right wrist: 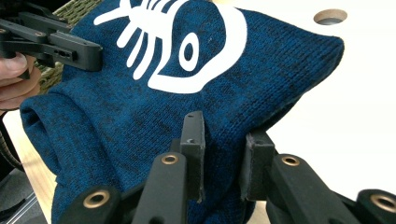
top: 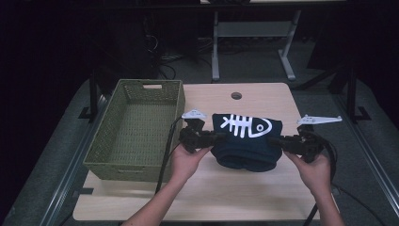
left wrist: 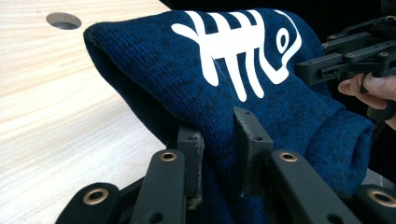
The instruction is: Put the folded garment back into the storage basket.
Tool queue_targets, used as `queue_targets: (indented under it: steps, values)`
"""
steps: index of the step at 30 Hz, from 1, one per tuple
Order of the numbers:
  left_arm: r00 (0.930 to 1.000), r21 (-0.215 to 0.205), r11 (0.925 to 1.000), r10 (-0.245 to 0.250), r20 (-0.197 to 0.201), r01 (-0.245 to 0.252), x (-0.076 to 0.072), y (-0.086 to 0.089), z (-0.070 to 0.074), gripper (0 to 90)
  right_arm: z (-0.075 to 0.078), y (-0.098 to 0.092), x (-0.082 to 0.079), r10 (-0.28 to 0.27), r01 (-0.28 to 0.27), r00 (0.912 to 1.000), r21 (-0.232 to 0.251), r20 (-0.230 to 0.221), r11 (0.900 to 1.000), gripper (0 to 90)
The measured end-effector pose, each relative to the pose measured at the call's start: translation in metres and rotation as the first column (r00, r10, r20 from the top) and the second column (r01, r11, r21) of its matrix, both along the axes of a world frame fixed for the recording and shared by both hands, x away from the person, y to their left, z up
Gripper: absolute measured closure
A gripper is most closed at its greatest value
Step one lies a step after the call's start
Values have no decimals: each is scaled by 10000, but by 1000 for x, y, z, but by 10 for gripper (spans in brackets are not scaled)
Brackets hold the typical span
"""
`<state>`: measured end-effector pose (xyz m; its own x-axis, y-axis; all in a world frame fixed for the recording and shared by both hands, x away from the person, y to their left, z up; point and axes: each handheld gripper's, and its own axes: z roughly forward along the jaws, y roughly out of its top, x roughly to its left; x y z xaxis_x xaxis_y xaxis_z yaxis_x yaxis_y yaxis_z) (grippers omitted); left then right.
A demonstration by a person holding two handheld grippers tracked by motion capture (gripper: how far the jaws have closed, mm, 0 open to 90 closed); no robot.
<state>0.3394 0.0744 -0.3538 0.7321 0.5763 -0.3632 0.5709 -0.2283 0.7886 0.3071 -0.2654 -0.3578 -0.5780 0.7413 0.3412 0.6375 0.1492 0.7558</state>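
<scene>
Folded sweater gripped at both ends above the worktop.

The left tongs were clamped on the left edge of the dark blue sweater, and the right tongs on its right edge, fabric pinched between each pair of jaws. The sweater, white fish-skeleton print uppermost, hung between them over the middle of the worktop, just right of the green woven basket. A round hole lay beyond it.

Basket left of sweater
</scene>
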Motion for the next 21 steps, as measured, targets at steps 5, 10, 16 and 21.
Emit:
queue_targets:
  steps: [5,10,16,21]
  values:
    - [10000,26,10000,0,67,0,1,6,7,739,3,5,2,58,-58,10000,62,71,10000,743]
    - [9999,24,10000,53,155,-53,2,13,10,740,8,11,4,98,-99,9998,122,146,9999,743]
    - [9995,22,9998,182,244,-183,3,22,14,739,13,20,7,174,-176,9996,108,234,9998,743]
    - [9991,19,9995,317,270,-318,3,31,17,739,16,29,10,267,-269,9993,85,261,9996,743]
